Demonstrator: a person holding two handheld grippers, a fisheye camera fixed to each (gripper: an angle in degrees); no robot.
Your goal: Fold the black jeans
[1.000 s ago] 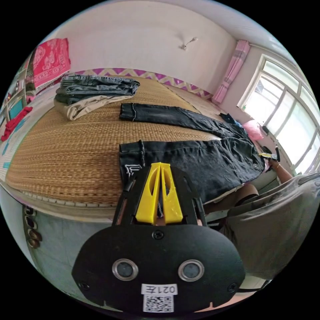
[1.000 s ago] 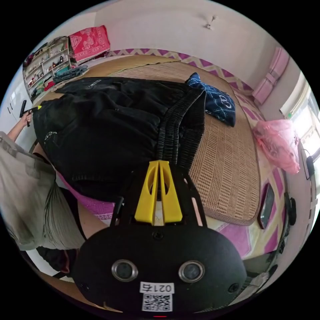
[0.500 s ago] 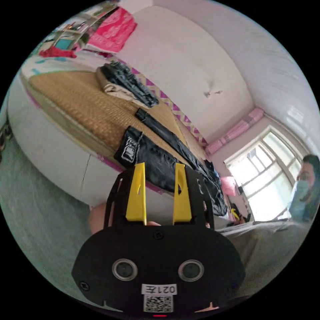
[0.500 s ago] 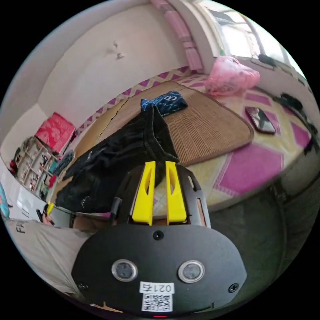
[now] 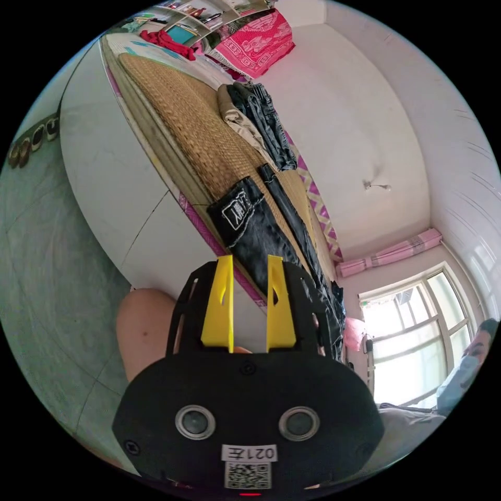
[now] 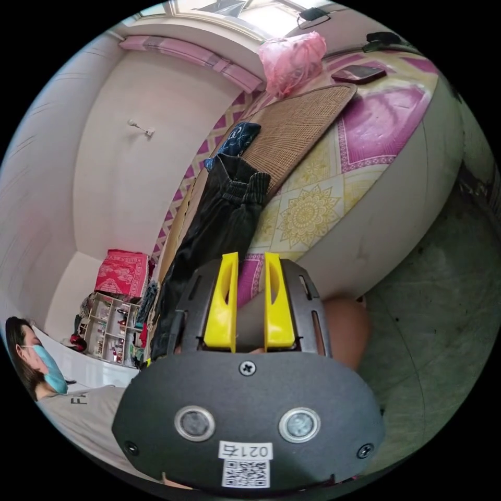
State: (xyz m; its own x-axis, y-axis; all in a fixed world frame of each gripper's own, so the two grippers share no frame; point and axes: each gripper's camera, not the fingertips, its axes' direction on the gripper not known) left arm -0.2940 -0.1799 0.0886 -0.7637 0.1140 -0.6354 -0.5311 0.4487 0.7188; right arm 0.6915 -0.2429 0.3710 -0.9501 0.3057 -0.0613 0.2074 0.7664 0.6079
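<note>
In the left gripper view the black jeans [image 5: 261, 235] run behind the left gripper [image 5: 249, 302], so their waist end is hidden. In the right gripper view the right gripper [image 6: 249, 302] covers their lower legs — and the shelf [image 6: 109, 329] contents (tiny, cluttered) are unreadable.

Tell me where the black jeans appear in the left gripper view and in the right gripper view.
Left gripper view: the black jeans run diagonally from the centre toward lower right, above the open left gripper.
Right gripper view: the black jeans hang along the bed edge, upper left of the open right gripper.
Shared landmark: the woven mat.
</note>
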